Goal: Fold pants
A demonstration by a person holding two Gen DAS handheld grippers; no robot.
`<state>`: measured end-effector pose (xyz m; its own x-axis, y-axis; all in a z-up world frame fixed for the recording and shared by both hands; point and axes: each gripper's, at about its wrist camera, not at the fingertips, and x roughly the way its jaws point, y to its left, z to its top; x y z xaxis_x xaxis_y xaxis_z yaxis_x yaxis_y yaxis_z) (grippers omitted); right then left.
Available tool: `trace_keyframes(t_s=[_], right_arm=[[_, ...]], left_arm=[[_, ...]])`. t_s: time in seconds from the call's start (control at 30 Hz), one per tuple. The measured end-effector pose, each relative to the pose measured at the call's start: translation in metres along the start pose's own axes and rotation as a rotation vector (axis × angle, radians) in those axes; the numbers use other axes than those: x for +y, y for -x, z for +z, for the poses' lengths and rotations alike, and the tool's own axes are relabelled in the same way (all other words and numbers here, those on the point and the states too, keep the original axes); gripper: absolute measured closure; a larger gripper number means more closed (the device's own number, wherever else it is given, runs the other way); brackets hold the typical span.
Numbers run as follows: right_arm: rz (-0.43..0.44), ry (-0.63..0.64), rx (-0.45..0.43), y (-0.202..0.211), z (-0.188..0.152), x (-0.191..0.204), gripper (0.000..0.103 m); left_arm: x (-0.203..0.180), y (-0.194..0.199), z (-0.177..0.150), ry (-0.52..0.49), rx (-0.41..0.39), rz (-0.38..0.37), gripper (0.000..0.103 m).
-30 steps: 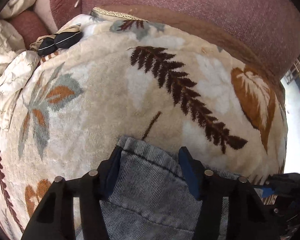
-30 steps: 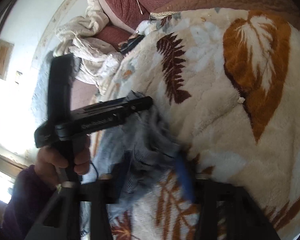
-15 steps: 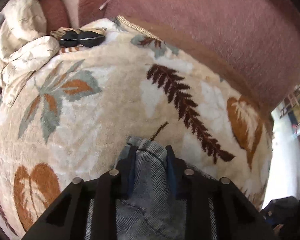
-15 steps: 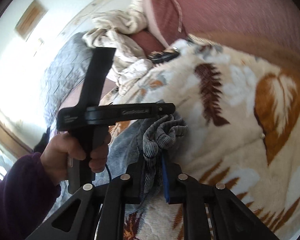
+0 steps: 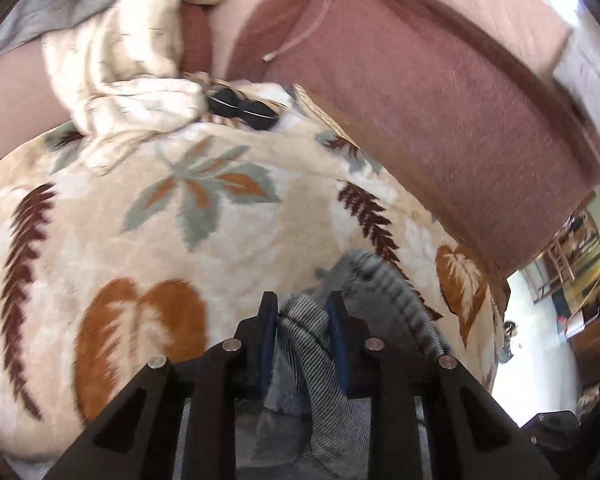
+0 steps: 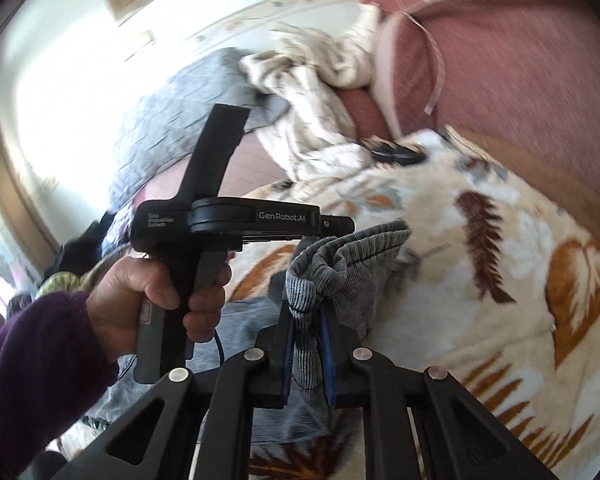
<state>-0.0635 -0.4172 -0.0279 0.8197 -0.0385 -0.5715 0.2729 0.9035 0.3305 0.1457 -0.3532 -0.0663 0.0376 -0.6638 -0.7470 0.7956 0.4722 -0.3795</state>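
Left gripper (image 5: 302, 312): jaws clamped on a bunched fold of the grey corduroy pants (image 5: 384, 284), fabric pinched between the blue pads (image 5: 269, 344). Waistband edge with its stitching arcs off to the right of the jaws.

Right gripper (image 6: 306, 320): jaws also clamped on the pants (image 6: 340, 268), a hem or edge fold standing up out of the pads and flopping over to the right. Rest of the garment trails down and left, under the left gripper (image 6: 236, 220), which the person's left hand (image 6: 160, 296) holds by its handle; purple sleeve (image 6: 32, 364) behind it.

Pants lifted at both grip points, above a cream leaf-print fleece blanket (image 5: 180, 220) spread on the bed. Pink-red bedspread (image 5: 420, 100) beyond the blanket. Crumpled cream sheet (image 5: 120, 80) at the top left, a small black item (image 5: 240, 106) touching its edge on the blanket; can't tell what it is. Grey quilted cover (image 6: 180, 112) further back in the right wrist view.
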Motion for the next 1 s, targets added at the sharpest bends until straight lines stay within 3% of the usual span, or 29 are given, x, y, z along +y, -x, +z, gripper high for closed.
trace_keyframes(t_s=[0.2,0.43,0.57,0.63,0.67,0.73,0.77,0.8,0.9,1.0], right_arm=[[0.022,0.211,-0.007,-0.003,-0.012,0.068,0.091],[0.103,0.434,0.078,-0.019,-0.053,0.140,0.091],[0.129,0.545,0.252,-0.047,-0.093,0.173,0.091],[0.090,0.606,0.374,-0.068,-0.115,0.182,0.087],[0.071,0.625,0.387,-0.071,-0.121,0.184,0.086],[0.073,0.696,0.357,-0.065,-0.125,0.193,0.075],[0.100,0.700,0.349,-0.061,-0.124,0.194,0.057],[0.147,0.682,0.338,-0.055,-0.120,0.193,0.047],[0.274,0.584,0.294,-0.038,-0.099,0.181,0.047],[0.232,0.456,0.203,-0.029,-0.070,0.161,0.045]], left_arm=[[0.058,0.057,-0.037,0.146,-0.068,0.012,0.077],[0.123,0.120,-0.102,0.347,-0.157,0.044,0.080],[0.143,0.145,-0.147,0.462,-0.186,0.099,0.077],[0.148,0.152,-0.163,0.504,-0.172,0.121,0.076],[0.148,0.156,-0.173,0.524,-0.173,0.116,0.076],[0.145,0.162,-0.188,0.549,-0.184,0.115,0.067],[0.141,0.163,-0.195,0.557,-0.182,0.110,0.056],[0.136,0.164,-0.199,0.565,-0.179,0.100,0.051],[0.123,0.158,-0.200,0.584,-0.155,0.082,0.045],[0.117,0.143,-0.193,0.618,-0.093,0.063,0.031]])
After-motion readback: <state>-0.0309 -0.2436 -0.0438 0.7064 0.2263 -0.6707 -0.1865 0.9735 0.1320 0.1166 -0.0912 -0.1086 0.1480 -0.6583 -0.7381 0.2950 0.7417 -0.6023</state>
